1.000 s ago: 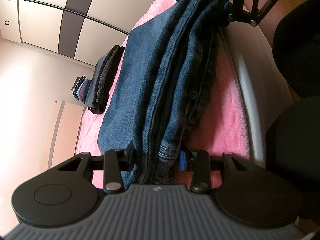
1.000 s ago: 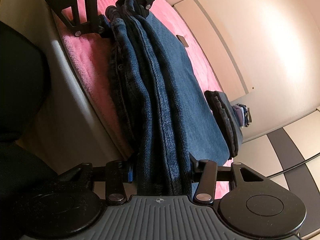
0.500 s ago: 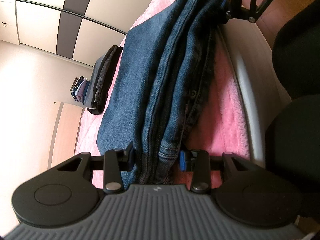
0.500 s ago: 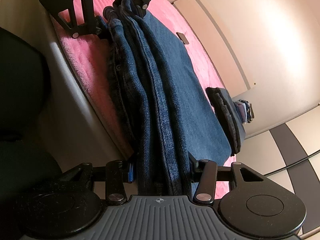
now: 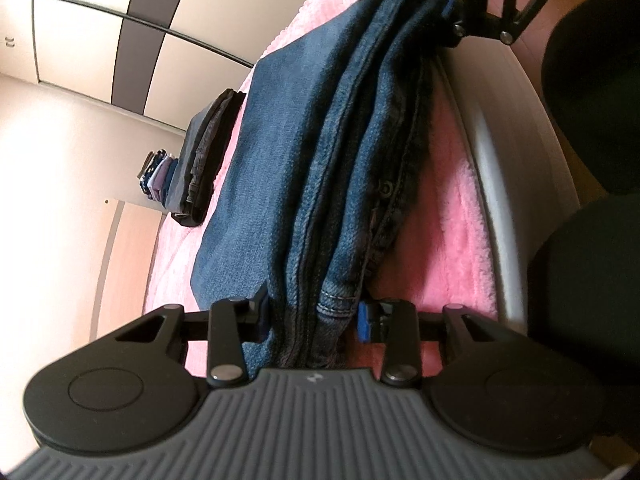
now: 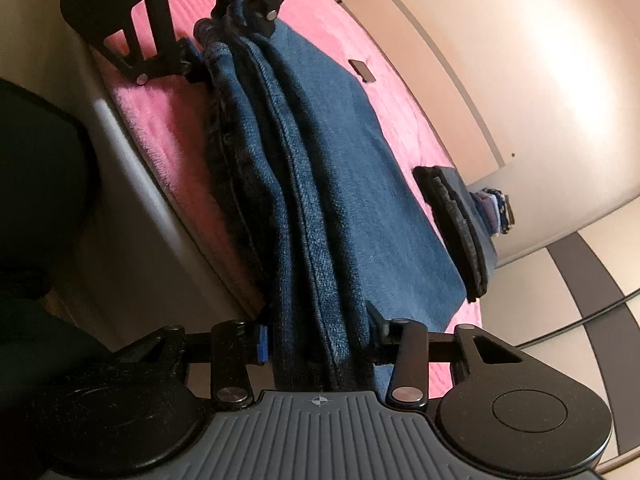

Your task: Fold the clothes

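Two hand-held grippers, left (image 5: 312, 320) and right (image 6: 316, 340), clamp one jeans (image 5: 304, 168).

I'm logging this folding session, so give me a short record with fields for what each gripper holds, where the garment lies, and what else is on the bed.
garment: folded blue denim jeans, bunched edge held up, the rest draped on the bed
left gripper: shut on one end of the jeans
right gripper: shut on the other end
surface: fluffy pink blanket over the bed
also on bed: stack of dark folded trousers; small pile of folded clothes behind it
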Demonstrator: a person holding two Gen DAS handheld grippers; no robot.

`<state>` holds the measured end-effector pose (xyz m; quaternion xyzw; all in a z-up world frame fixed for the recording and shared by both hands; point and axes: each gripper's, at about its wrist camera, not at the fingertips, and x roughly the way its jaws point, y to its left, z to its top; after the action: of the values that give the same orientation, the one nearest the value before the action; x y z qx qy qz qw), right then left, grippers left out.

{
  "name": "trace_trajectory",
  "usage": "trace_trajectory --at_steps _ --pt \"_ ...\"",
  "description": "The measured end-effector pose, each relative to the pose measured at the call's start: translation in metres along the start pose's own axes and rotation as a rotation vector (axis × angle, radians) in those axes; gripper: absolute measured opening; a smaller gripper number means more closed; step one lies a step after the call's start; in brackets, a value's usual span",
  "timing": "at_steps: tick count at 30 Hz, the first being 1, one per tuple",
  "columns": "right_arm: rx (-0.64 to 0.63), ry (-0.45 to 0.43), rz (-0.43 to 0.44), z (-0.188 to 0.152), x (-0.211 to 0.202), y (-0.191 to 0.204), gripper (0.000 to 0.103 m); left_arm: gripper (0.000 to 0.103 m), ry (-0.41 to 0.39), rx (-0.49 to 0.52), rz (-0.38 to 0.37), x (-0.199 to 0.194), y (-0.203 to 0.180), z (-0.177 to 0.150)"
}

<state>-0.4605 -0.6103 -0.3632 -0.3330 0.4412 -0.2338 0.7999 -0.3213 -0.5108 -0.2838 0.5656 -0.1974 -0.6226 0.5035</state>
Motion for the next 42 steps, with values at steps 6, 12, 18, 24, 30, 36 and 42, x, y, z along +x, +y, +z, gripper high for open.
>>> trace_trajectory --at_steps 6,12,18,24,30,36,42 --pt "-0.017 -0.030 -0.052 -0.003 -0.020 -0.030 0.035 0.029 -0.033 -0.087 -0.017 -0.025 0.011 0.013" --pt "-0.036 0.015 -0.017 -0.022 -0.015 -0.012 0.035 0.029 -0.045 -0.108 -0.038 -0.031 -0.011 0.020" --pt "0.021 -0.011 -0.007 -0.017 -0.026 -0.005 0.068 0.039 -0.063 -0.128 -0.034 -0.042 -0.011 0.013" --pt "0.102 -0.091 0.070 0.003 -0.054 -0.007 0.075 0.045 -0.100 -0.272 -0.057 -0.073 0.010 -0.012" --pt "0.095 -0.212 0.131 0.046 -0.063 -0.006 0.075 0.048 -0.060 -0.306 -0.041 -0.075 0.012 -0.030" --pt "-0.065 -0.236 0.167 0.087 -0.030 0.005 0.075 0.048 -0.052 -0.236 -0.039 -0.055 0.015 -0.032" --pt "0.046 -0.256 0.229 0.106 -0.014 -0.027 0.029 0.043 -0.107 -0.174 0.041 -0.059 0.030 -0.034"
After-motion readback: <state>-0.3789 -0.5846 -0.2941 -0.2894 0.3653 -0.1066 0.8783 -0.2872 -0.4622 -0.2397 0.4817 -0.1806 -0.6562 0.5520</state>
